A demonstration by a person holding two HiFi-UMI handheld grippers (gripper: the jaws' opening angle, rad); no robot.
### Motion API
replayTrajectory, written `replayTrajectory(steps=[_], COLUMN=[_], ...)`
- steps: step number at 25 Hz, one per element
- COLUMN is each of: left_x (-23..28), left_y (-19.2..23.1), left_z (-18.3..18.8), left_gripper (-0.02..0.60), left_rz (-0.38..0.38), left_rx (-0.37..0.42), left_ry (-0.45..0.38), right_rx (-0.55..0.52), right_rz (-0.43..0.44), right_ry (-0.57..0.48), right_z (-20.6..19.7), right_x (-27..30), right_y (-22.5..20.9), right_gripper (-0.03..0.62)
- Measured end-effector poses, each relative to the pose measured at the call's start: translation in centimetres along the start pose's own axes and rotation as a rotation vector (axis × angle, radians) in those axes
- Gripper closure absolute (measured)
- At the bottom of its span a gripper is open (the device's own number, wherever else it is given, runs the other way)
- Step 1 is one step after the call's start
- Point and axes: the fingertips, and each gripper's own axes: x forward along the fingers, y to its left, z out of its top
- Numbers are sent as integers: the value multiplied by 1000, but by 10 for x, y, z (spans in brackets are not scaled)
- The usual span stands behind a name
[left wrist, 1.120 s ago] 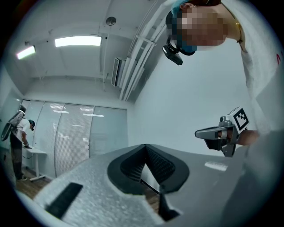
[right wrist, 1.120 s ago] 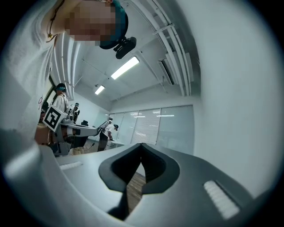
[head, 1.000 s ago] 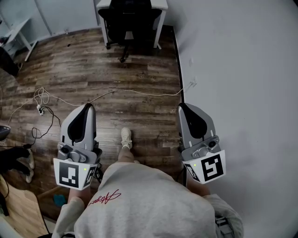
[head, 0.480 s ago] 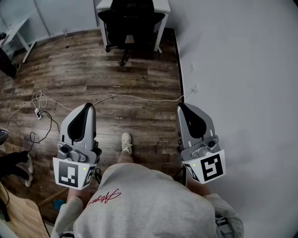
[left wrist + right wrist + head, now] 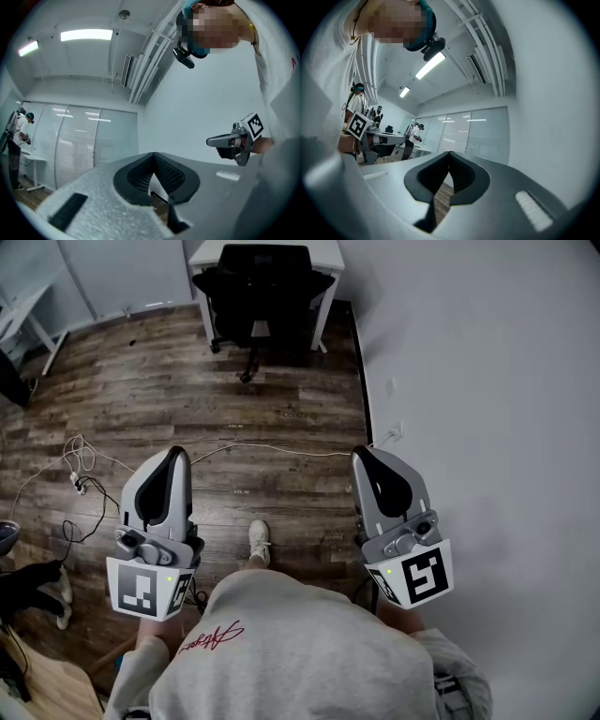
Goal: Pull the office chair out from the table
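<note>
Office chair (image 5: 262, 287) nearer now; left tongs (image 5: 175, 454) and right tongs (image 5: 362, 454) clenched, apparently empty.

We found the left gripper (image 5: 174, 457) and the right gripper (image 5: 362, 456) raised side by side in front of the torso (image 5: 291, 652), well apart and parallel. Both pointed toward the far side of the room, roughly level. Each gripper's jaws were pressed together with nothing between them. The left marker cube (image 5: 141, 592) and right marker cube (image 5: 418, 579) sat at the near ends, close against the body. The hands behind them were hidden from us.
</note>
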Motion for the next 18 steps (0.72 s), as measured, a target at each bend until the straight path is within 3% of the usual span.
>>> replayTrajectory(steps=[18], left_x=[104], left_y=[81], left_z=[-22], left_gripper=[594], left_rz=[-15], left_rx=[-21], left_ry=[-19], right_rx=[11], right_rz=[-36], right_ry=[27], right_z=[-27], right_x=[108], right_y=[-56], right_gripper=[594])
